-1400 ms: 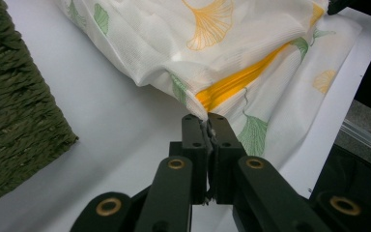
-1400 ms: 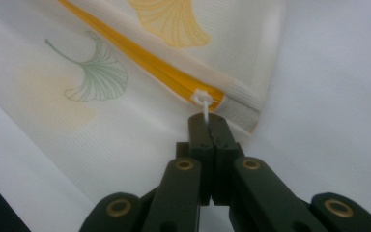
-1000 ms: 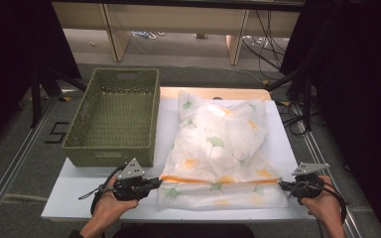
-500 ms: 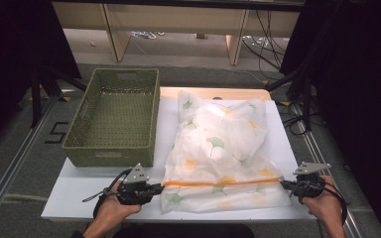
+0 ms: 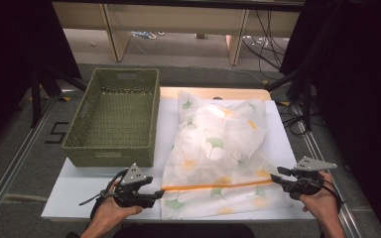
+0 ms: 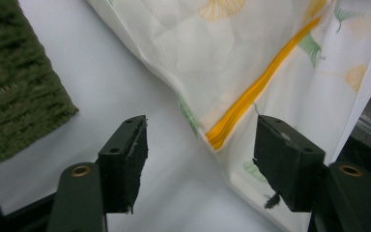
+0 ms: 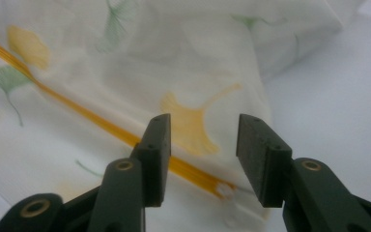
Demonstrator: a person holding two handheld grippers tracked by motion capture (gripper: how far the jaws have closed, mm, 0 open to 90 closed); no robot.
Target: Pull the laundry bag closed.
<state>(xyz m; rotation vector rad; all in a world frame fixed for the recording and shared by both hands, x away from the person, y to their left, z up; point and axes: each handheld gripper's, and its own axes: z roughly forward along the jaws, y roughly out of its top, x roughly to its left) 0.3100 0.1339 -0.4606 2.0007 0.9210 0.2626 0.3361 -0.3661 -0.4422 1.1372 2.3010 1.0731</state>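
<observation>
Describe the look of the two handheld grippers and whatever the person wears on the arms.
The left gripper and right gripper are black, each topped by a grey three-cornered plate, with a dark cable looping from the body. In the gripper views the jaws are flat rectangular black pads on dark arms with brass-coloured rivets. The forearms are bare; no sleeves or gloves are visible.

Left gripper (image 5: 155,197) and right gripper (image 5: 276,177) point inward toward each other (both jaw pairs spread apart).

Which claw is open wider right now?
The left claw: its jaws stand far apart around the pillowcase's orange stripe end; the right claw's gap is narrower.
</observation>
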